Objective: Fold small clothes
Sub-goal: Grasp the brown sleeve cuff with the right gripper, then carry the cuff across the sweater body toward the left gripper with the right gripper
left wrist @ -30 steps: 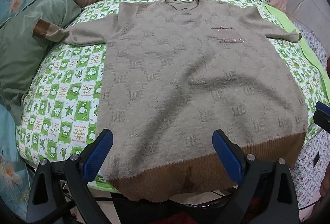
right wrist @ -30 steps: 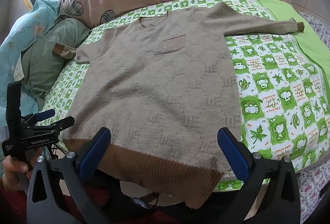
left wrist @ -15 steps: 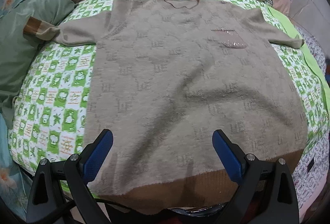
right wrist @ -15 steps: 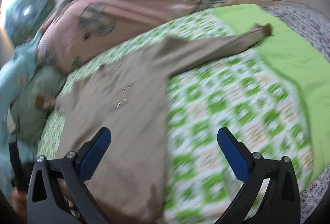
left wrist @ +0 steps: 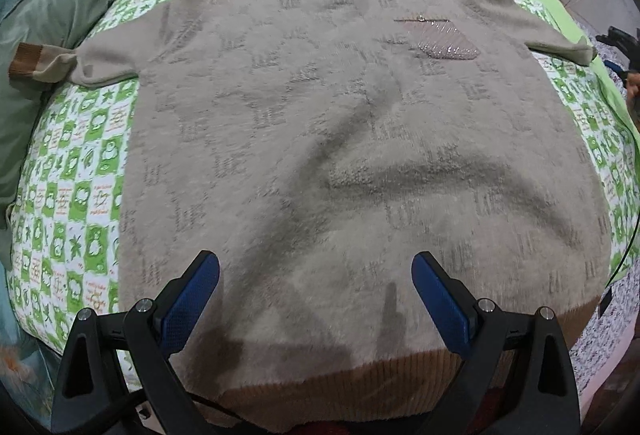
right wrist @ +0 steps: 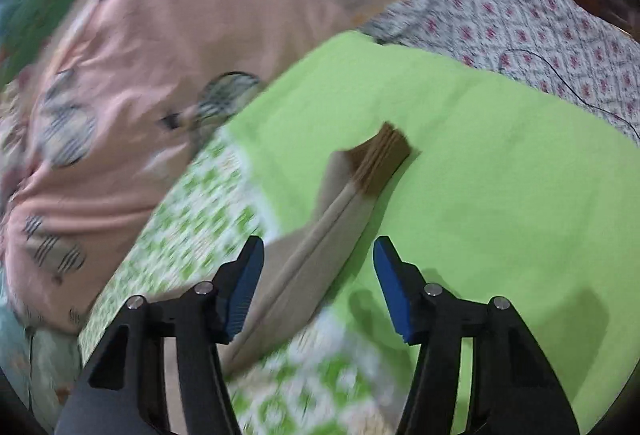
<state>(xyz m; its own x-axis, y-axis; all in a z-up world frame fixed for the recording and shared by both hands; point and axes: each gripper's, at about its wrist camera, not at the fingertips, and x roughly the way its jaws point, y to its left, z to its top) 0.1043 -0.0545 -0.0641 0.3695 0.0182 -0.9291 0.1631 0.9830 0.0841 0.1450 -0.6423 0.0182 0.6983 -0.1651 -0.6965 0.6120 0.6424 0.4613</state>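
A beige knit sweater (left wrist: 328,139) with a brown ribbed hem lies flat, front up, on a green-and-white checked sheet (left wrist: 76,195). Its left sleeve with a brown cuff (left wrist: 26,65) reaches onto a green pillow. My left gripper (left wrist: 316,295) is open and empty, above the sweater's lower part near the hem. My right gripper (right wrist: 318,275) is open, with its jaws on either side of the right sleeve (right wrist: 320,235), a little short of the brown cuff (right wrist: 382,159). It does not hold the sleeve. The right wrist view is blurred.
A pink quilt with plaid hearts (right wrist: 132,83) lies behind the sweater. A plain green cloth (right wrist: 500,175) lies under the right cuff. A flowered bedsheet (right wrist: 540,19) with a thin black cable is beyond it. A green pillow (left wrist: 36,27) is at the left.
My right gripper swung from the hem to the right sleeve and its jaws narrowed. My left gripper moved forward over the sweater's body.
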